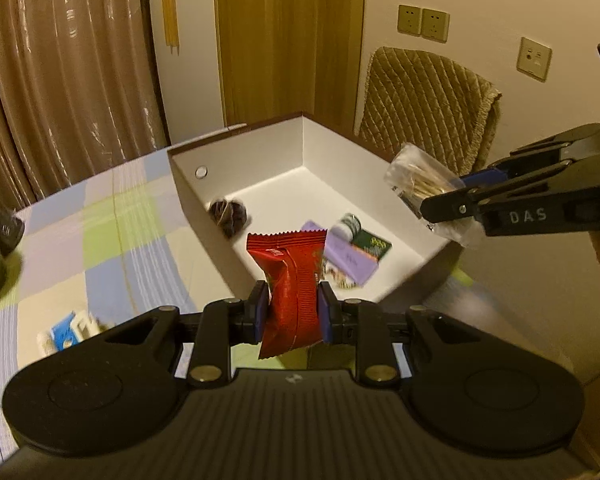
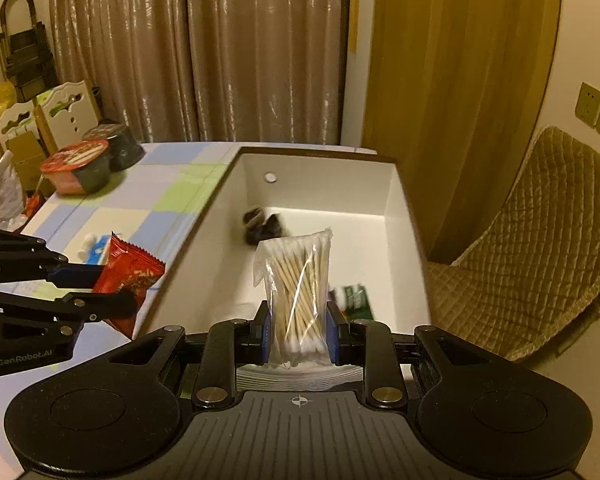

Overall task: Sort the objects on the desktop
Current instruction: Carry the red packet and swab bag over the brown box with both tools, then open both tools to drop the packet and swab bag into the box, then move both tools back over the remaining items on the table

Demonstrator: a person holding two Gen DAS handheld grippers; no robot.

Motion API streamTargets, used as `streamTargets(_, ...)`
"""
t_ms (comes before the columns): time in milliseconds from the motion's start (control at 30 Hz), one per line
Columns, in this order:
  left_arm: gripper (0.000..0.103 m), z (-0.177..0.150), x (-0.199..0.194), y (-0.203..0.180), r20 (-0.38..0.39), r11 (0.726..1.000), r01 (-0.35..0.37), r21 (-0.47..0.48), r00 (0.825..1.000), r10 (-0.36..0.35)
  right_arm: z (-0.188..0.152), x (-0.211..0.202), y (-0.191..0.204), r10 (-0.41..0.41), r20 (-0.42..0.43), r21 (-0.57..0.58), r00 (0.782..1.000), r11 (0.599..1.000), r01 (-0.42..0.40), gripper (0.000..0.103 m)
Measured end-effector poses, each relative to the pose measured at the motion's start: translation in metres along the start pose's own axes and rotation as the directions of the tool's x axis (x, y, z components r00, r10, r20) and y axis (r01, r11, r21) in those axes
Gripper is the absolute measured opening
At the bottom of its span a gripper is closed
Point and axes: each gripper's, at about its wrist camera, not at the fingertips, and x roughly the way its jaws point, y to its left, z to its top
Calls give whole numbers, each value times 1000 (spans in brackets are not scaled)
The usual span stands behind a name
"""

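Left gripper (image 1: 291, 312) is clamping a red snack packet (image 1: 294, 288) between its jaws, low centre of the left wrist frame, at the near edge of the white box (image 1: 260, 156). Right gripper (image 2: 298, 324) is pinching a clear bag of cotton swabs (image 2: 296, 284), hanging over the box interior. Inside the box are lying a dark round item (image 1: 228, 214), a purple pack (image 1: 350, 258) and a green pack (image 1: 374, 246). Instant-noodle bowls (image 2: 82, 164) are sitting on the counter (image 2: 172, 196), upper left.

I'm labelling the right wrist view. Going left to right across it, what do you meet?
Left gripper holding the red snack packet → white box → bag of cotton swabs in the right gripper → quilted chair.
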Motion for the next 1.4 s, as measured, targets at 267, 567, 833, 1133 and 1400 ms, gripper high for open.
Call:
streamTargets(267, 22, 43, 49, -19, -10, 999, -8, 48, 1000, 9, 18, 41, -31, 28, -38, -9, 999, 1000, -28, 26)
streamTargets(567, 31, 48, 95, -26, -70, 997, -46, 69, 996, 51, 9, 84, -43, 53, -126, -45, 991, 997, -59, 26)
streamTargets(833, 31, 45, 87, -17, -51, 996, -88, 31, 995, 90, 4, 102, -49, 67, -168, -60, 984, 995, -78, 26)
streamTargets(1133, 33, 42, 72, -3, -36, 989, -145, -17, 989, 144, 6, 112, -40, 91, -183, -88, 979, 990, -109, 26)
streamTargets(1400, 35, 38, 67, 4, -32, 986, -161, -44, 987, 160, 11, 115, -34, 96, -167, -98, 981, 989, -113, 26)
